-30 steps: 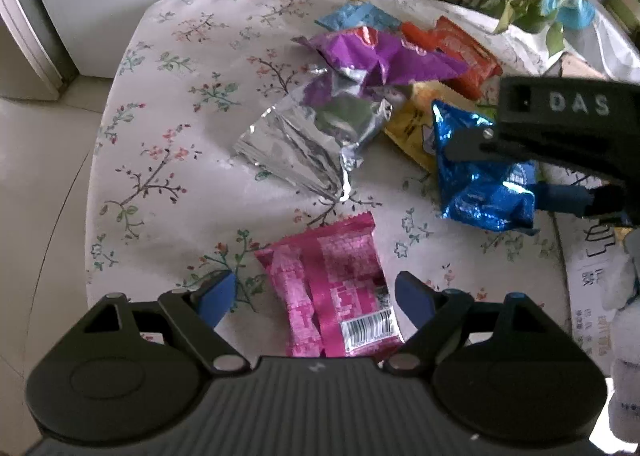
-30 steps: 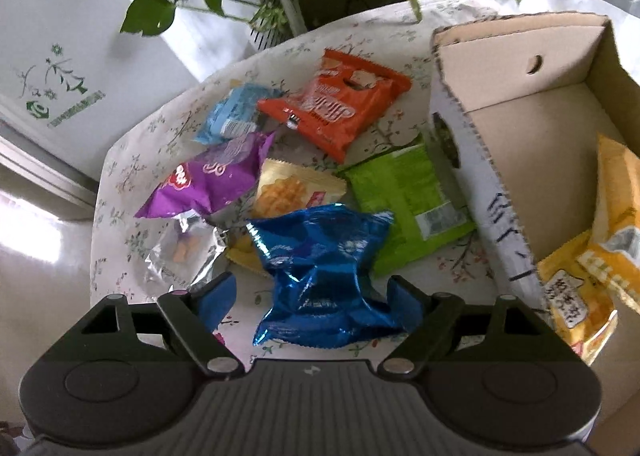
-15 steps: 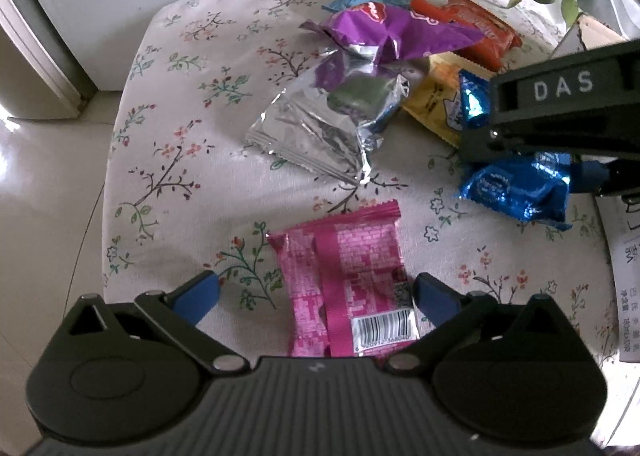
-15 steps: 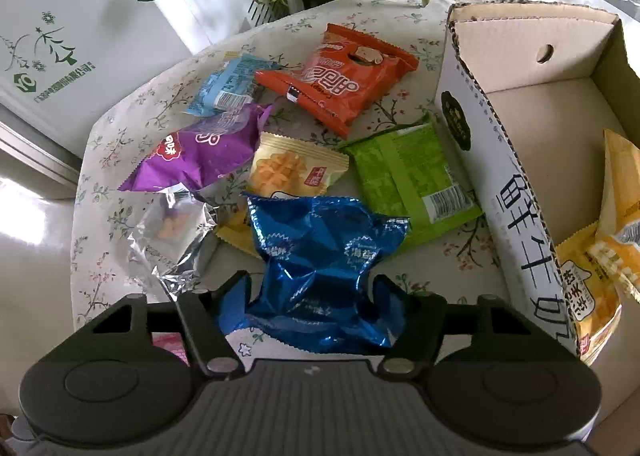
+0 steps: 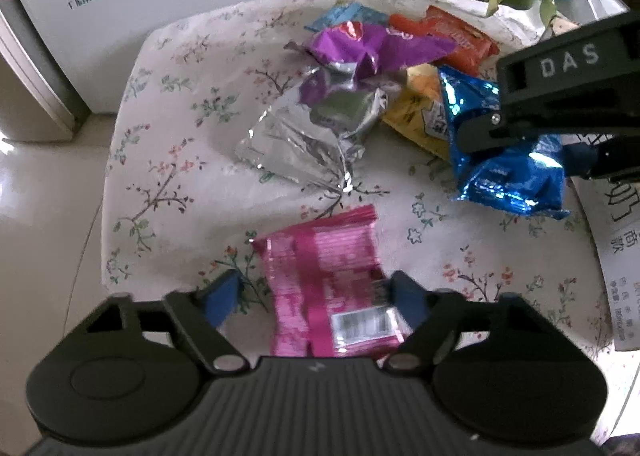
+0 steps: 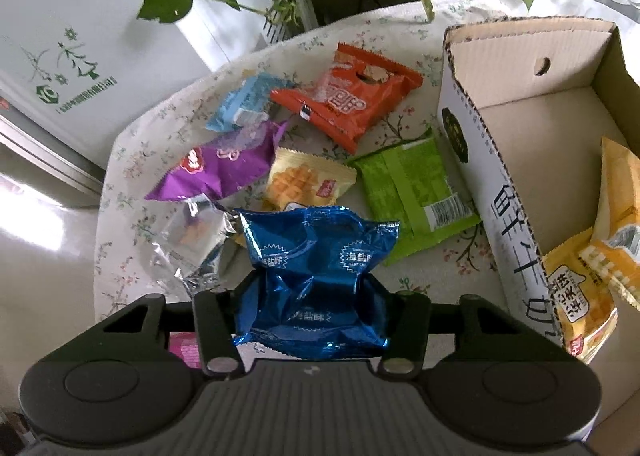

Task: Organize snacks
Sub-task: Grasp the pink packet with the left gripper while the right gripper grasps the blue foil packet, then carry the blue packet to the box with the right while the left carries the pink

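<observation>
Between right hand-held gripper (image 6: 310, 298) pads, crinkled blue foil packet (image 6: 316, 280), pinched; left one (image 5: 310, 298) closing around glossy pink packet (image 5: 324, 280).

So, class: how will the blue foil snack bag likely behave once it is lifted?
The blue foil snack bag is already crumpled in the right gripper, so it is probably floppy and light. Its glossy foil may be slippery.

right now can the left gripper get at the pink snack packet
Probably yes. The left gripper already straddles the pink packet, its jaws just closing; the right-hand pad touches the packet's edge, the other still stands off. Nothing lies on the packet.
</observation>
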